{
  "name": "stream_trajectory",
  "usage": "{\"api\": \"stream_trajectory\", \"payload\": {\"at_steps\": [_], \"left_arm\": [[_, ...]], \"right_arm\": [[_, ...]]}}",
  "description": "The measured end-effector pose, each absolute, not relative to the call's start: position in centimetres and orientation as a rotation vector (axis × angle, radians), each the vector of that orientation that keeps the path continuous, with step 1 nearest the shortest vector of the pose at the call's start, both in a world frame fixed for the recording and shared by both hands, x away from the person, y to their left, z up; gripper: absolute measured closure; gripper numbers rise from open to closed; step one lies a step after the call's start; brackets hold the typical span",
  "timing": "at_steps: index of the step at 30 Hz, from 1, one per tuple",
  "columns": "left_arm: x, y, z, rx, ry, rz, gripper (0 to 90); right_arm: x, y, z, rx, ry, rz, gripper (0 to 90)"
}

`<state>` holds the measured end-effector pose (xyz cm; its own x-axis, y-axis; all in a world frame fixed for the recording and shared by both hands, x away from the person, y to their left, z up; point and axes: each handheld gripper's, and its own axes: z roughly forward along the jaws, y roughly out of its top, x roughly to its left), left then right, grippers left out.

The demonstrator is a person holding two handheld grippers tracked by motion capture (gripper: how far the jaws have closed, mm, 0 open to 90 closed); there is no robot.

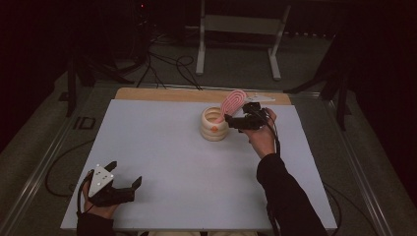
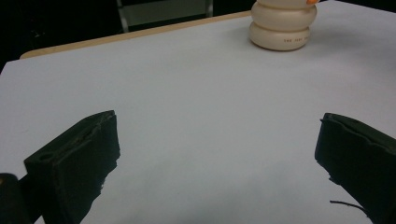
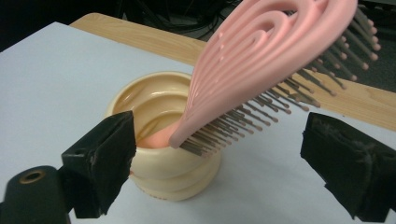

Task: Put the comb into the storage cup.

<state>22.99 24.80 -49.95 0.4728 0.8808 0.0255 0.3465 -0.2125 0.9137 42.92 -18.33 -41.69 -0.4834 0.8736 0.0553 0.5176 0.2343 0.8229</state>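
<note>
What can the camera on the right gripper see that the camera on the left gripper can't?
The right gripper view shows a pink hairbrush with its handle down in the cream cup and its head leaning out over the rim, plus its own open jaws, neither touching the brush. The left gripper view shows the left gripper's open jaws over bare table, with the cup far off. Both share the cup, the white table and its wooden edge.
</note>
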Motion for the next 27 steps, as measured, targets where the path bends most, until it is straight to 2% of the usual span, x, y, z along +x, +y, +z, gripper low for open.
{"api": "stream_trajectory", "payload": {"at_steps": [27], "left_arm": [[23.0,24.7,-49.9,1.771,1.044,0.713,0.7]], "right_arm": [[39.5,-21.1,-42.6,1.256,2.044,1.156,8.6]]}}
